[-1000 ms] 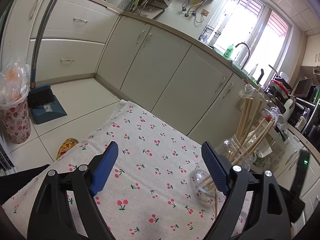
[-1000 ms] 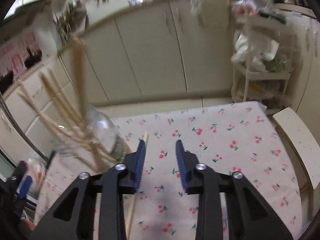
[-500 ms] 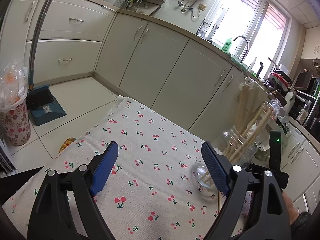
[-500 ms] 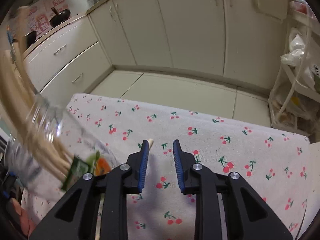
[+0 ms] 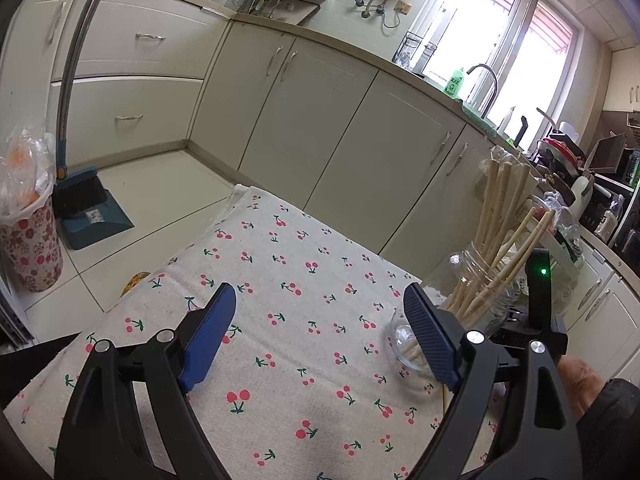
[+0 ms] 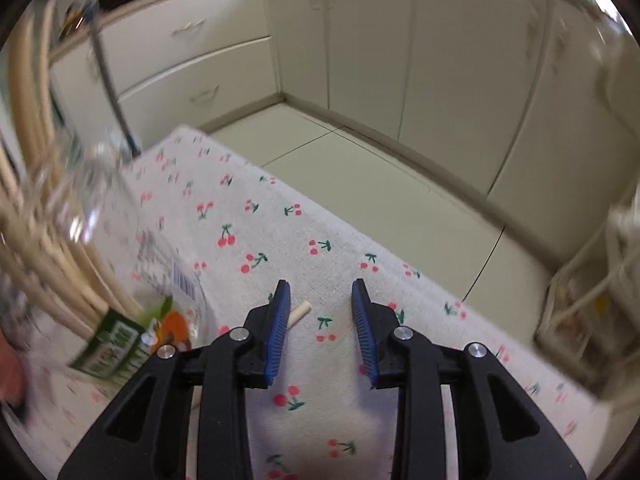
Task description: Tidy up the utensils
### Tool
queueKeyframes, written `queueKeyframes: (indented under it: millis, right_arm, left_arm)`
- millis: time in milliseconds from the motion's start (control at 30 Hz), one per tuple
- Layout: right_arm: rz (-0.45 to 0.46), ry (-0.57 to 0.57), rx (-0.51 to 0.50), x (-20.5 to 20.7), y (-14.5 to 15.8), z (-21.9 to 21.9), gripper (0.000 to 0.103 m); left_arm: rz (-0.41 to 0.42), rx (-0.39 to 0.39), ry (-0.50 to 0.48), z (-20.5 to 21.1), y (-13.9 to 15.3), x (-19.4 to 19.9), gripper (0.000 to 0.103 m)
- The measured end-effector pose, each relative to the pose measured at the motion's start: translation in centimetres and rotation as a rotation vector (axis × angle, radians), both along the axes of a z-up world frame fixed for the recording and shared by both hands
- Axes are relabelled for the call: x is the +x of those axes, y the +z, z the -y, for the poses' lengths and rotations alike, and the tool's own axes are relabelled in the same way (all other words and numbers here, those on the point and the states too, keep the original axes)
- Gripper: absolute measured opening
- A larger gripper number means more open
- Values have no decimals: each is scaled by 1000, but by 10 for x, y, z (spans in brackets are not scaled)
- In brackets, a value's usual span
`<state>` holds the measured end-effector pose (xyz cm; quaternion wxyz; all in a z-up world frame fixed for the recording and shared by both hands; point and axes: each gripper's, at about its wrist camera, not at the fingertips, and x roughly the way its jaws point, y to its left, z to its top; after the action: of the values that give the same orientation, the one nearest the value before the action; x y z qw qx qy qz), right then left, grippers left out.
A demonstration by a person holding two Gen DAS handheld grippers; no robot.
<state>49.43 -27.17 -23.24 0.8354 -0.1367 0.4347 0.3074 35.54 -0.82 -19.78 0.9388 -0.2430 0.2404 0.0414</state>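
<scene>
The right gripper [image 6: 318, 304] hangs low over the cherry-print cloth [image 6: 280, 248], tipped steeply down. Its jaws have just been opening and now stand a little apart with nothing pinched; the tip of a loose chopstick [image 6: 300, 313] lies on the cloth just inside the left jaw, the rest hidden under it. Just beside that, to its left, a glass jar [image 6: 100, 240] full of chopsticks [image 6: 48, 240] leans, blurred, with a green label near its base.

The left gripper [image 5: 320, 332] hovers over the same cloth with its jaws spread wide and empty. Ahead of it lies a broad bare stretch of cloth [image 5: 280, 280] running to the far edge of the table. To its right stands the jar [image 5: 480, 300], its sticks [image 5: 504, 232] fanning up above the rim, near the table's right edge; a hand [image 5: 576, 384] shows behind it.

Beyond the table edge lies open tiled floor [image 5: 160, 188], bounded by cream cabinets [image 5: 360, 132] meeting in a corner. A dustpan with brush [image 5: 88, 212] and a flowered bin [image 5: 30, 248] stand by the left side. A window [image 5: 500, 40] glares above the sink tap [image 5: 486, 84].
</scene>
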Motion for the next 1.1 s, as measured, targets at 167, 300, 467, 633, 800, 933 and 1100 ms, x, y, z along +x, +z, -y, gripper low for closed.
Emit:
queueKeyframes:
  millis: [167, 300, 467, 633, 800, 933, 1100]
  right_arm:
    - [83, 48, -94, -14, 2, -3, 40]
    - [105, 45, -152, -36, 4, 7, 41]
    - [74, -20, -178, -66, 8, 26, 44]
    - [-4, -200, -128, -76, 9, 35, 45]
    - [-42, -366, -114, -64, 5, 29, 57]
    - [-69, -482, -100, -51, 7, 34, 57]
    - [-62, -471, -142, -47, 11, 23, 13]
  left_arm:
    - [-8, 2, -1, 1, -1, 2, 83]
    - [-11, 1, -2, 0, -2, 3, 83]
    - [-12, -1, -1, 0, -2, 3, 84]
    - [-17, -5, -2, 0, -2, 3, 84]
    - [-18, -8, -2, 0, -3, 4, 84]
    - [-20, -11, -3, 0, -4, 5, 84]
    - [-21, -8, -7, 1, -5, 5, 84]
